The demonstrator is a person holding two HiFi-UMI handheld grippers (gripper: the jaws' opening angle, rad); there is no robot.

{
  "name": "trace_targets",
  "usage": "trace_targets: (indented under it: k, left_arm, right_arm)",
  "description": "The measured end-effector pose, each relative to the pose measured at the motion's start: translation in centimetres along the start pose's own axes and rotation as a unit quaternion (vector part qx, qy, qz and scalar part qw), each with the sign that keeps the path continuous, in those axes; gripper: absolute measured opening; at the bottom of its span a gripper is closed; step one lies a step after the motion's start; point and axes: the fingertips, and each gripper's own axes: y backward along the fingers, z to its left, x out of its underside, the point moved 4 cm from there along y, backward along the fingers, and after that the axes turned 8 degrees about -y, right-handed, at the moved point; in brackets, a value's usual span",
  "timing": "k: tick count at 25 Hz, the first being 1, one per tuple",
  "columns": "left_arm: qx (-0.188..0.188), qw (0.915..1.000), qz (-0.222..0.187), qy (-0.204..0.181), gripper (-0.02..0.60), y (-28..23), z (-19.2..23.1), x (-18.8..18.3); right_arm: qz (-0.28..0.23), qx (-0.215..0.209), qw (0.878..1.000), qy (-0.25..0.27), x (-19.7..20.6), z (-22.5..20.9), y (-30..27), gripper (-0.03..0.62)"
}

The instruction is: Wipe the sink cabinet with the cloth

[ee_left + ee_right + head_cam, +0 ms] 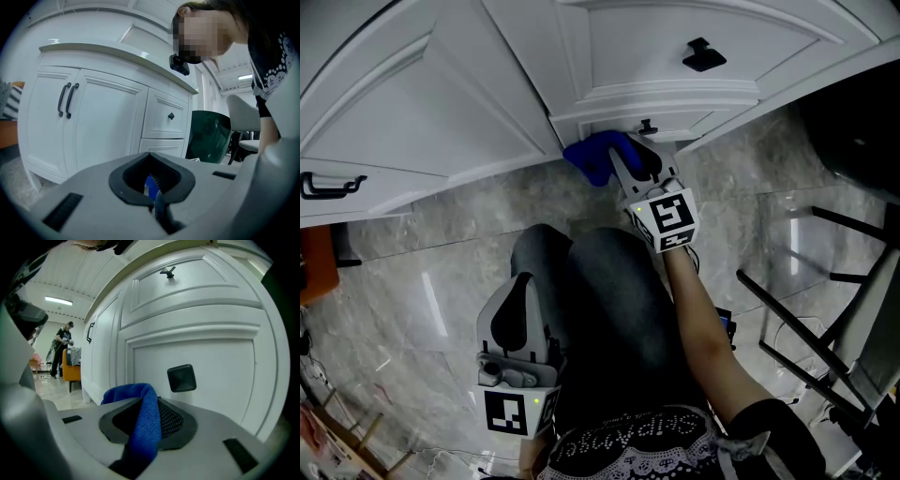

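Cloth [146, 425] hangs pinched in your right tongs [151, 423], which are closed on a single fold of it. It sits low at the foot of the sink cabinet [422, 103], right up at the bottom drawer front [201, 362]; I cannot tell whether it touches. Your left tongs [523, 286] sit back by your knee, jaws drawn nearly together with nothing between them.

Only that narrow fold seems to be gripped, so a hard drag across the panel could pull it free. The loose part bunches to one side. If you press in squarely, bare grey jaw plastic may meet the paint and scuff it. The square knob [182, 378] stands proud just ahead, and a sideways sweep could snag the weave on its corners.

The cloth is blue with a coarse, looped weave, soft and limp over the black ribbed pads. The cabinet is smooth white paint, with framed panels and stepped mouldings whose grooves will hold dirt. The knob is dark, flat-faced and hard-edged. Farther along, the doors carry slim dark bar handles [68, 99] under a pale worktop [117, 51] with a rounded edge. The floor [422, 272] is glossy grey veined stone, likely slick.
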Motion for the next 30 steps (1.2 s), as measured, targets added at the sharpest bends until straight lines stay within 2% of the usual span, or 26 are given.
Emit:
trace_targets:
  k: [7,14,19,30]
  left_arm:
    - [-0.006,0.9999,-0.004,-0.01,0.003,-0.1,0.7,-0.3]
    - [-0.002,0.9999,-0.005,-0.012,0.003,-0.1,0.2,-0.3]
    - [-0.002,0.9999,-0.002,-0.012,0.003,-0.2,0.1,-0.3]
    - [0.008,0.9998,-0.007,-0.014,0.003,-0.3,-0.4,-0.6]
  right_arm:
    - [0.003,0.038,0.999,0.001,0.0,-2.4,1.4,0.104]
    - [-0.006,0.094,0.995,-0.023,0.0,-5.9,3.6,0.104]
    - [-0.006,0.115,0.993,-0.018,-0.1,-7.5,4.6,0.104]
    - [-0.022,0.18,0.982,-0.042,-0.3,-11.3,7.4,0.104]
